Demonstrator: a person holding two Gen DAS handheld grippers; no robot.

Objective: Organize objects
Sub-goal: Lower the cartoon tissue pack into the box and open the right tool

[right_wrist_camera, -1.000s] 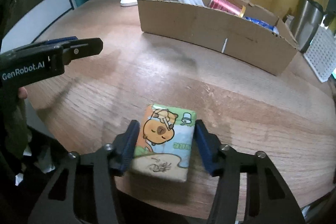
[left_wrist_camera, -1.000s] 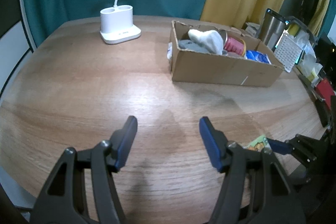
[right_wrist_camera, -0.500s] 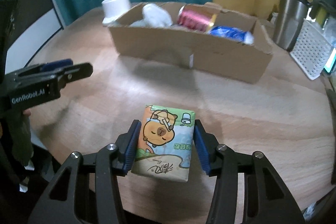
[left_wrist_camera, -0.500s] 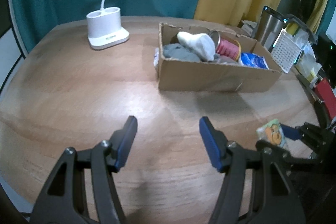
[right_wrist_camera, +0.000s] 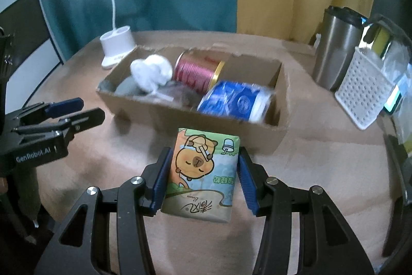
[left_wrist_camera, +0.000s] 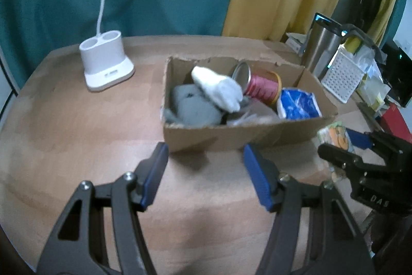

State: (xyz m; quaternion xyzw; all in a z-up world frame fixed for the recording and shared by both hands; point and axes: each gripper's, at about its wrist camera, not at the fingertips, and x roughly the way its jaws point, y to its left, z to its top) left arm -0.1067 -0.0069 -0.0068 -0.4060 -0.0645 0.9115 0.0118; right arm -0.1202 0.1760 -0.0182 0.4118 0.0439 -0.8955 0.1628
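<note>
Right gripper point(right_wrist_camera: 203, 172) has its jaws clamped on the tissue pack point(right_wrist_camera: 202, 170), mid-frame, short of the box point(right_wrist_camera: 193, 117). The box already holds a can point(right_wrist_camera: 198, 71), sock point(right_wrist_camera: 152, 71) and blue packet point(right_wrist_camera: 235, 101); left gripper point(left_wrist_camera: 206, 172) hangs released, so one drop looks left.

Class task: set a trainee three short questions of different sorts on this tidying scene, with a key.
1. True or false: the left gripper holds something.
2. What does the right gripper grip? A) red can B) tissue pack C) steel tumbler
3. Fill in: the red can lies on its side in the ____ box.

Key: 1. False, its jaws stand open and bare. 2. B, the tissue pack. 3. Cardboard.
</note>
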